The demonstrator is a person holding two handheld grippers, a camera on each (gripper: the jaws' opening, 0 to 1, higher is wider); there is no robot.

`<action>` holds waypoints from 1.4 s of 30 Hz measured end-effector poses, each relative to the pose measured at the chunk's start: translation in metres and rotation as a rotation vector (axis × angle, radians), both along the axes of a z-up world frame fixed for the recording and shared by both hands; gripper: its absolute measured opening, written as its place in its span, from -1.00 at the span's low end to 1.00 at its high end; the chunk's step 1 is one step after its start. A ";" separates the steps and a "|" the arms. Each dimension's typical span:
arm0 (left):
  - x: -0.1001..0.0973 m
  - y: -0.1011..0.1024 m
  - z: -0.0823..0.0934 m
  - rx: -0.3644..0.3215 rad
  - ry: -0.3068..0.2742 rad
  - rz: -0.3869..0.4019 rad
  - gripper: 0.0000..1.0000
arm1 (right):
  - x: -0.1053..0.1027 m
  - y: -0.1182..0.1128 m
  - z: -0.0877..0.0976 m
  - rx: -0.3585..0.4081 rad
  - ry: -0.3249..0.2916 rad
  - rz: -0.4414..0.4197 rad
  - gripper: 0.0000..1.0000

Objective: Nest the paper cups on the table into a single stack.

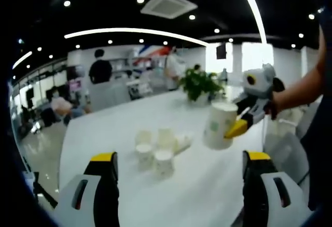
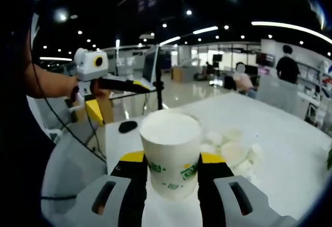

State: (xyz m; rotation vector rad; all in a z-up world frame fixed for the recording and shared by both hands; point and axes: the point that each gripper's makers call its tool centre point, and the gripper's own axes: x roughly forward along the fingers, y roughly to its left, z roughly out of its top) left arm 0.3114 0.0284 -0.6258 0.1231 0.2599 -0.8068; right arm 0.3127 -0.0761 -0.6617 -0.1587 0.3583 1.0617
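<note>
Item, right gripper (image 2: 173,171): I had its two yellow-tipped black jaws closed on the lower wall of an upright white paper cup with small green printing (image 2: 171,151), one jaw on each side, the open mouth facing up and away from me. In the left gripper view the same cup (image 1: 220,125) hung in the air above the table, pinched near its base by the right gripper (image 1: 239,127), with a hand and forearm behind it. Item, left gripper (image 1: 179,172): I held its jaws wide apart with nothing between them, poised over the long white table (image 1: 207,185); in the right gripper view it (image 2: 136,86) stood well off to the side, carried in a hand. Item, loose white paper cups (image 1: 158,149): a small cluster stood on the table ahead of the left jaws, between their lines but beyond reach, most upright, one or two apparently on their sides; in the right gripper view the cluster (image 2: 231,151) lay just past the held cup, too blurred to count. Handling, by my judgement: the cups would be very light, thin-walled and easily crushed, with a stiffer rolled rim; I would grip gently across the wall below the rim, never hard, and lower the held cup squarely into an upright one. Beyond: a green potted plant (image 1: 198,85) at the table's far end, and people in an open office.
</note>
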 end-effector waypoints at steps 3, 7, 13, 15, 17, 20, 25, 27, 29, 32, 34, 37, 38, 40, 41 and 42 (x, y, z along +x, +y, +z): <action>-0.002 -0.013 0.005 -0.008 -0.011 -0.031 0.93 | -0.005 0.003 0.007 0.022 0.032 0.004 -0.31; -0.007 -0.029 0.010 -0.027 -0.013 -0.077 0.85 | -0.008 0.006 0.014 0.050 0.039 0.003 -0.31; -0.011 -0.045 0.025 -0.067 -0.031 -0.121 0.71 | -0.019 0.009 0.012 0.019 0.036 0.042 -0.31; -0.012 -0.050 0.029 -0.084 -0.029 -0.136 0.66 | -0.023 0.011 0.012 0.009 0.029 0.056 -0.31; -0.016 -0.057 0.029 -0.088 -0.023 -0.163 0.57 | -0.026 0.014 0.013 0.011 0.032 0.070 -0.31; -0.022 -0.068 0.028 -0.083 -0.020 -0.209 0.42 | -0.031 0.021 0.014 0.017 0.040 0.086 -0.30; -0.027 -0.082 0.028 -0.087 -0.010 -0.252 0.20 | -0.037 0.026 0.013 -0.006 0.037 0.114 -0.30; -0.030 -0.085 0.027 -0.085 -0.009 -0.267 0.13 | -0.038 0.027 0.014 -0.005 0.038 0.121 -0.30; -0.031 -0.088 0.026 -0.083 0.000 -0.279 0.10 | -0.037 0.026 0.013 -0.010 0.034 0.123 -0.30; -0.033 -0.091 0.025 -0.076 0.009 -0.291 -0.07 | -0.038 0.026 0.014 -0.013 0.027 0.127 -0.30; -0.035 -0.094 0.026 -0.084 0.026 -0.306 -0.20 | -0.040 0.027 0.015 -0.017 0.021 0.135 -0.30; -0.035 -0.098 0.027 -0.079 0.019 -0.313 -0.18 | -0.041 0.028 0.015 -0.015 0.022 0.143 -0.30; -0.035 -0.098 0.027 -0.080 0.020 -0.314 -0.17 | -0.041 0.028 0.016 -0.016 0.023 0.147 -0.30; -0.035 -0.100 0.026 -0.078 0.022 -0.320 -0.18 | -0.042 0.030 0.018 -0.015 0.019 0.153 -0.30; -0.035 -0.101 0.027 -0.079 0.023 -0.324 -0.19 | -0.042 0.030 0.019 -0.014 0.018 0.154 -0.30; -0.035 -0.102 0.027 -0.079 0.023 -0.326 -0.19 | -0.042 0.031 0.020 -0.014 0.016 0.157 -0.30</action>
